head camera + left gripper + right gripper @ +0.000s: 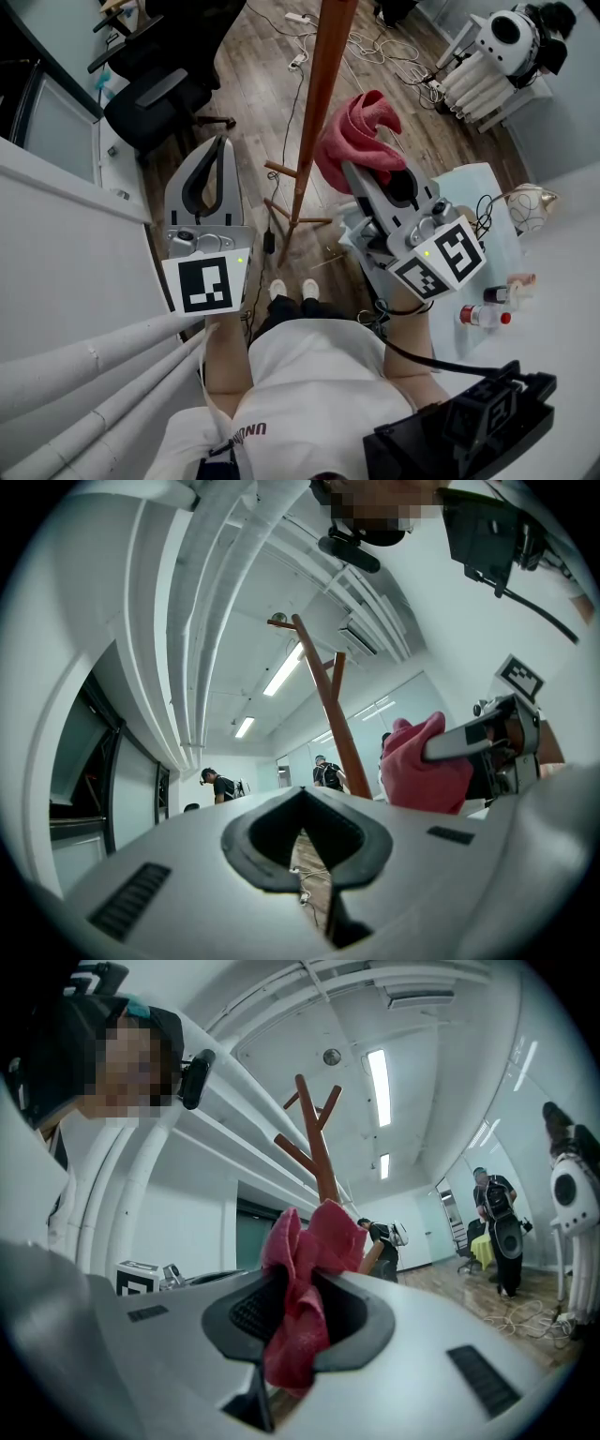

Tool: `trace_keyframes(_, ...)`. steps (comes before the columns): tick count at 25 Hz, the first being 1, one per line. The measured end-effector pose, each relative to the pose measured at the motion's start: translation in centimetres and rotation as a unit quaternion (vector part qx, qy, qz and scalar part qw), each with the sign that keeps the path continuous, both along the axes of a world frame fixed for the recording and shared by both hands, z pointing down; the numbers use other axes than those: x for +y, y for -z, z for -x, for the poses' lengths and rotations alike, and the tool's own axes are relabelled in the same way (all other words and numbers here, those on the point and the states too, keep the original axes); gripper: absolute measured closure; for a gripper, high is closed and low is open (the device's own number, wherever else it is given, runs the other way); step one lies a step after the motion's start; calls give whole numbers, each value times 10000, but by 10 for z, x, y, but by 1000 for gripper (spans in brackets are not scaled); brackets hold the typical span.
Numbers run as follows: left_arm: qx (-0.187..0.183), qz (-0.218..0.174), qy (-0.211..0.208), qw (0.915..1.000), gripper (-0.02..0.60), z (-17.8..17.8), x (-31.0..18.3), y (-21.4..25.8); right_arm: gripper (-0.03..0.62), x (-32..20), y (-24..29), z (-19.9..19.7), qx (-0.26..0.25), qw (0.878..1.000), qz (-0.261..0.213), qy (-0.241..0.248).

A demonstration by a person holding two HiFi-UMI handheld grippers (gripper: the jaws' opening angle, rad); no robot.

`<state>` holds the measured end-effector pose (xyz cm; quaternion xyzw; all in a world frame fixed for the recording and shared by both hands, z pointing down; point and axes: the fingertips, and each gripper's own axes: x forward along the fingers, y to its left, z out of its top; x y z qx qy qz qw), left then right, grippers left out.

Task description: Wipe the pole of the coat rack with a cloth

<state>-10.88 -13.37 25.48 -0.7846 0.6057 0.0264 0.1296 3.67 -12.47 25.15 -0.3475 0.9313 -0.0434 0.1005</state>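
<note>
The coat rack's brown wooden pole (314, 103) runs down the middle of the head view to its cross feet on the floor. My right gripper (354, 169) is shut on a pink-red cloth (361, 136), bunched just right of the pole; whether it touches the wood is unclear. In the right gripper view the cloth (300, 1269) fills the jaws of the right gripper (298, 1288), and the pole (319, 1147) rises right behind. My left gripper (223, 142) is left of the pole, shut with nothing in it. The left gripper view shows the left gripper (302, 794), the pole (333, 714) and the cloth (422, 766).
A black office chair (155, 98) stands at the back left and cables (375, 42) lie on the wood floor. A white machine (497, 56) is at the back right. A table (562, 309) with bottles (483, 316) is on my right, white pipes (75, 375) on my left.
</note>
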Motion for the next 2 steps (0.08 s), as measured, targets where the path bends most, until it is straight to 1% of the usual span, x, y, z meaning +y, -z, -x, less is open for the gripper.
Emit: trace_keyframes(2, 12, 3, -1, 10000, 568, 1, 0, 0, 503, -1, 0, 0, -45, 10000, 13, 1)
